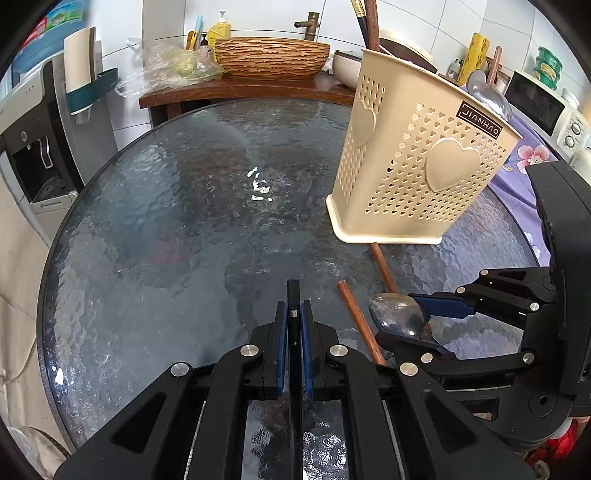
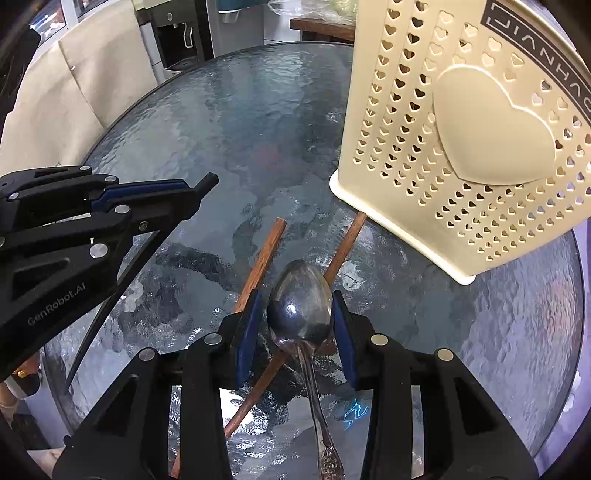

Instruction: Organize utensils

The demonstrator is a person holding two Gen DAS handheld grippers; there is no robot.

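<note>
Obs., both wrist views. My left gripper [image 1: 294,325] is clenched on a black chopstick [image 1: 293,295]; the stick stands between the blue pads [image 1: 281,343], its tip jutting past them over the glass table [image 1: 166,229]. From the right wrist view the same left gripper [image 2: 192,190] shows from the side, the dark stick [image 2: 110,306] trailing down behind it in a long curve.

My right gripper [image 2: 300,306] straddles the bowl of a metal spoon [image 2: 299,306]. The blue fingers [image 2: 248,328] sit just beside the bowl on either side; whether they press on it or merely flank it I cannot tell. The spoon's ornate handle runs back toward the camera. In the left view the right gripper [image 1: 417,317] appears at the right, one finger above and one below the spoon [image 1: 397,314].

Two wooden chopsticks lie on the glass under the spoon: the left wooden chopstick [image 2: 260,266] and the right wooden chopstick [image 2: 345,243], crossing beneath the spoon's neck. The far end of the right one reaches the base of the cream utensil holder [image 2: 461,147], whether under it or only up to it is unclear.

The holder [image 1: 417,166], pierced with small hearts and labelled JIANHAO, stands on the table's right part, well apart from the left gripper. Utensil handles [image 1: 367,22] rise out of its top
</note>
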